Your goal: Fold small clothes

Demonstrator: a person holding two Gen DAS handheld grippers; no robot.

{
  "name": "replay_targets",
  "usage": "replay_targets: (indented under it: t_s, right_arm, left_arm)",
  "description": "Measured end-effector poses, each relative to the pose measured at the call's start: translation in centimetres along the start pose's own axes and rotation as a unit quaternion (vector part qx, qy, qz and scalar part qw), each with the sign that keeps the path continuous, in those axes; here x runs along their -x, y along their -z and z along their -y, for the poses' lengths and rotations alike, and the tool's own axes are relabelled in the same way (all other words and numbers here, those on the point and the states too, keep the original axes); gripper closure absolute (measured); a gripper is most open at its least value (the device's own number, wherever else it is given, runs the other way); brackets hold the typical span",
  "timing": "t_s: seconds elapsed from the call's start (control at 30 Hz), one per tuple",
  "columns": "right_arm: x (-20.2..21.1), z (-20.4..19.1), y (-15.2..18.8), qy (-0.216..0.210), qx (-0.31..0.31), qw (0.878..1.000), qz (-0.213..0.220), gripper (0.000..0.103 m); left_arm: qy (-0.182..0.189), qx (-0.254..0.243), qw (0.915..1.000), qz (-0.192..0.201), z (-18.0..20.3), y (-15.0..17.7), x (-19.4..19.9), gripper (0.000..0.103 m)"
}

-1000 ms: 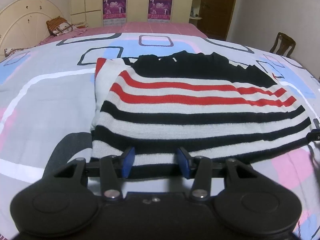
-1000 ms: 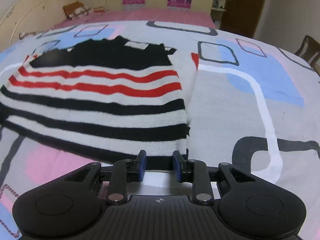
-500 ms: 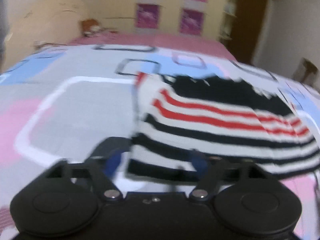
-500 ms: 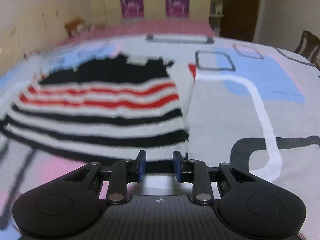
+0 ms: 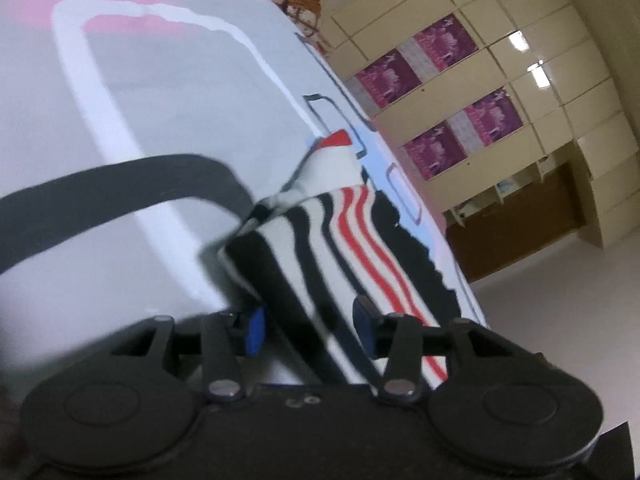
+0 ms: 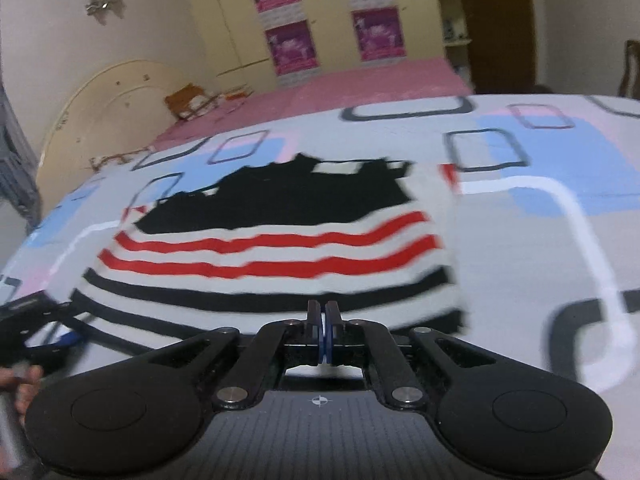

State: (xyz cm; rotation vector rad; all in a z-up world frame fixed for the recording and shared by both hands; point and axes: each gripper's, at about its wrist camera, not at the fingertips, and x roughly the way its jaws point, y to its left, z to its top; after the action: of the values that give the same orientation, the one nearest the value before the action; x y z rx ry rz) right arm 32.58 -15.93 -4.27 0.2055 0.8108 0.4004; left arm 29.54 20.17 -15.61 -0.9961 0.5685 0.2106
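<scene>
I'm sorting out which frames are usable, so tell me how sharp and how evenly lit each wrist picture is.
Left wrist view: strongly rolled, so the bedspread tilts; the striped sweater is soft at its edges, and ceiling lights glare off the glossy wardrobe. Right wrist view: level, but the sweater and bedspread show motion smear, while the right gripper stays crisp. Both bend straight lines at the rim.

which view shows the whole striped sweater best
The right wrist view: the striped sweater lies spread across the bedspread, black top, red and black stripes all visible, though slightly blurred. The left wrist view is rolled sideways and shows only one lifted corner of it, close up, between the left gripper fingers.
</scene>
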Motion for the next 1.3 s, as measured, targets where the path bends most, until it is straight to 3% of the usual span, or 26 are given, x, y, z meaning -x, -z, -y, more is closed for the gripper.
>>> replay_targets:
  t_s: [0.1, 0.17, 0.3, 0.37, 0.43, 0.5, 0.57, 0.6, 0.87, 1.03, 1.2, 1.3]
  right_arm:
    - [-2.5, -1.8, -1.1, -0.020, 0.000, 1.000, -0.012, 0.100]
    - [-4.4, -2.9, -1.7, -0.030, 0.001, 0.999, -0.021, 0.100]
    - [-7.8, -4.4, -2.6, -0.030, 0.000, 0.999, -0.040, 0.100]
    - [-8.5, -4.8, -3.1, -0.030, -0.005, 0.999, -0.040, 0.100]
    - [-8.7, -5.1, -3.3, -0.039, -0.011, 0.999, -0.031, 0.100]
    - [-9.4, -5.5, -3.4, -0.051, -0.010, 0.998, -0.030, 0.100]
    - [-11.2, -5.8, -3.0, -0.049, -0.002, 0.997, -0.057, 0.100]
    - [-12.0, -6.0, -2.6, -0.037, 0.010, 0.997, -0.065, 0.103]
    - [-12.2, -5.9, -2.3, -0.035, 0.010, 0.998, -0.059, 0.103]
    - [-12.1, -5.3, -2.7, -0.051, 0.005, 0.997, -0.063, 0.103]
    - [-8.2, 0.4, -4.0, -0.061, -0.087, 0.994, -0.009, 0.102]
    - [-4.7, 5.5, -4.8, -0.037, -0.124, 0.991, 0.032, 0.102]
  left_arm:
    - [0.014, 0.020, 0.9996, 0.012, -0.3, -0.8, -1.4, 0.065]
    - [0.012, 0.029, 0.9994, 0.014, -0.5, -1.3, -2.5, 0.075]
    - [0.013, 0.042, 0.9990, 0.010, -0.1, -2.6, -4.2, 0.085]
    - [0.053, 0.059, 0.9964, 0.031, 0.3, -2.6, -2.9, 0.086]
    - [0.068, 0.027, 0.9964, 0.041, 1.3, -2.6, -1.8, 0.086]
    - [0.051, 0.019, 0.9981, 0.029, 0.8, -2.6, -2.2, 0.086]
    - [0.003, 0.019, 0.9997, -0.011, -0.4, -2.9, -3.8, 0.087]
    - [0.020, 0.039, 0.9990, -0.008, -1.0, -3.1, -3.8, 0.087]
    - [0.053, -0.037, 0.9978, 0.011, 3.1, -2.9, -2.0, 0.087]
    - [0.059, -0.112, 0.9919, 0.010, 9.1, -1.6, -1.6, 0.088]
    - [0.085, -0.202, 0.9756, -0.012, 17.0, 1.9, -1.6, 0.088]
    - [0.086, -0.279, 0.9552, -0.051, 22.3, 5.9, -3.3, 0.088]
